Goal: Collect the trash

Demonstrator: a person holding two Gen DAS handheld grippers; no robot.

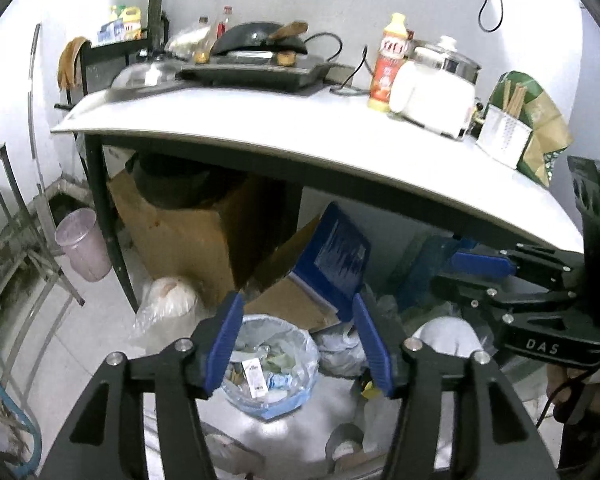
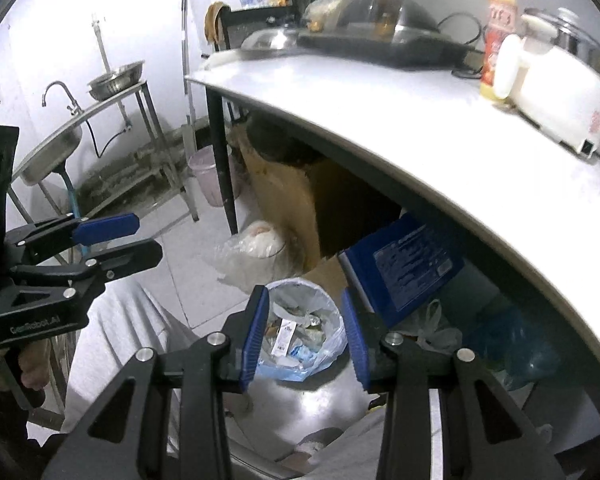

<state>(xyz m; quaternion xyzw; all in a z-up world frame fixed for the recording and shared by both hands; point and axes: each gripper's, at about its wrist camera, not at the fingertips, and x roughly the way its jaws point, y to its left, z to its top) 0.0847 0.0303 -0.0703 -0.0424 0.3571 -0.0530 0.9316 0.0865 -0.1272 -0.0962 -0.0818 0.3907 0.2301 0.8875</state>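
Both grippers stand with jaws spread wide and hold nothing: the left gripper (image 1: 298, 344) and the right gripper (image 2: 306, 336) each frame, between their blue pads, the lined trash bin (image 1: 270, 364) on the floor beyond the fingertips. The bin's clear bag (image 2: 332, 344) is folded over the rim and already contains wrappers and paper scraps, nearly to the top; it is neither gathered nor tied, so the collecting appears barely begun, with lifting or closing the bag judged to be what remains. Just outside the jaws, a tied plastic bag (image 1: 168, 300) lies on the floor to the left, and a blue carton (image 1: 338, 256) leans to the right against a brown cardboard box (image 1: 188, 232). Above these runs a white tabletop (image 1: 300, 136) on dark legs, bearing an induction hob with wok (image 1: 260, 40), an orange bottle (image 1: 390, 64), a white rice cooker (image 1: 436, 88) and a chopstick holder (image 1: 504, 136). Farther left stand a pink bin (image 1: 84, 244) and a steel sink on a frame (image 2: 56, 144), on pale floor tiles in a white-walled kitchen.
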